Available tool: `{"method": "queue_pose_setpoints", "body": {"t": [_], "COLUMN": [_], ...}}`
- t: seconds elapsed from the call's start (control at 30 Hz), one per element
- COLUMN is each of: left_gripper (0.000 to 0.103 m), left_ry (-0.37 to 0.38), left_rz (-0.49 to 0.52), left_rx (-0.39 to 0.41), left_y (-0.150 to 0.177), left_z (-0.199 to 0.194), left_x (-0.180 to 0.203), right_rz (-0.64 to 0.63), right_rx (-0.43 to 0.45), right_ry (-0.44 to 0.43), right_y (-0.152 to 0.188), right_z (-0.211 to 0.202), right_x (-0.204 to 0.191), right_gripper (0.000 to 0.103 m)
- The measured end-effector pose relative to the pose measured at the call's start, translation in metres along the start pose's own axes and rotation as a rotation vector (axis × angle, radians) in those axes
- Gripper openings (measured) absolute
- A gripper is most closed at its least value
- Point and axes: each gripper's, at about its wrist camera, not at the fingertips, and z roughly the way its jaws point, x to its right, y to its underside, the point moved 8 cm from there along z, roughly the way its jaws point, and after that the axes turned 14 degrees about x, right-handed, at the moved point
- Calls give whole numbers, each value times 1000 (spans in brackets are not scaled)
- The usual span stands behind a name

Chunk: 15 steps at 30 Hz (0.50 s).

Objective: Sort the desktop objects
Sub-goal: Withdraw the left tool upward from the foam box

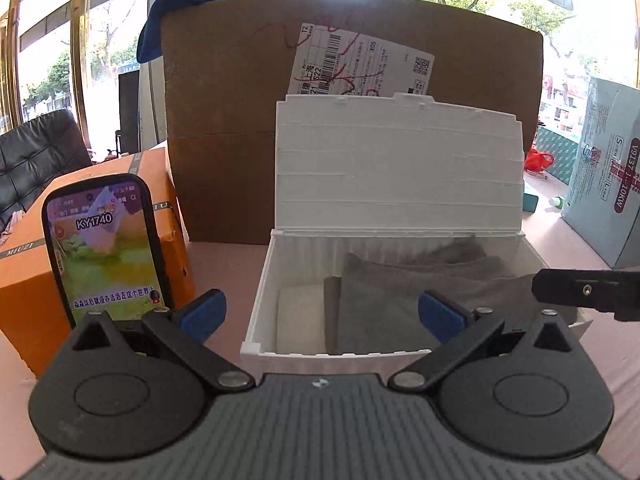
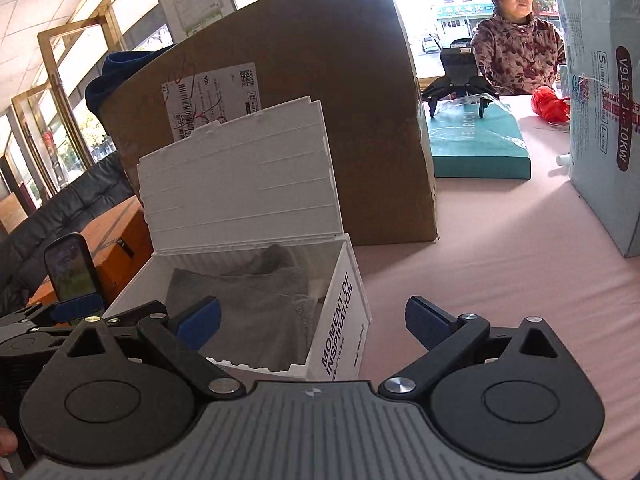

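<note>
While both claws gape empty, the white box [image 1: 296, 280] holding grey cloth [image 1: 400, 304] sits just ahead of the left claw [image 1: 322, 316].

White ribbed box [image 1: 400, 168]; grey cloth [image 1: 400, 300]; pink tablecloth [image 2: 500, 248]; orange carton [image 1: 100, 208]

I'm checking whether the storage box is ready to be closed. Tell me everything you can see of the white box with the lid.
The white box looks like ribbed plastic, rectangular, standing on the pink tablecloth. Its hinged lid stands open, roughly upright, close in front of a large cardboard box. One short side reads MOMENT OF INSPIRATION in black. Inside lies grey folded cloth, with a white item beside it. Both tools, left and right, are open and empty near its front.
</note>
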Motion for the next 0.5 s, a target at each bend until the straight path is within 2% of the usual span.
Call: {"method": "queue_pose_setpoints", "body": {"t": [0.07, 0.23, 0.27, 0.37, 0.5], "left_gripper": [101, 93, 90, 88, 87], "left_ry": [9, 24, 27, 31, 28], "left_rz": [-10, -20, -24, -29, -36], "left_rx": [-16, -29, -31, -31, -24], "left_y": [4, 9, 9, 9, 8], "left_z": [3, 7, 7, 7, 6], "left_x": [1, 3, 3, 3, 2], "right_rz": [-15, -54, -61, -79, -94], "right_rx": [0, -16, -18, -33, -52], "right_ry": [-5, -12, -5, 1, 13], "right_y": [1, 2, 3, 6, 10], "right_z": [1, 4, 5, 8, 13], "right_x": [-3, -8, -9, -10, -9], "right_gripper": [99, 78, 76, 69, 37]}}
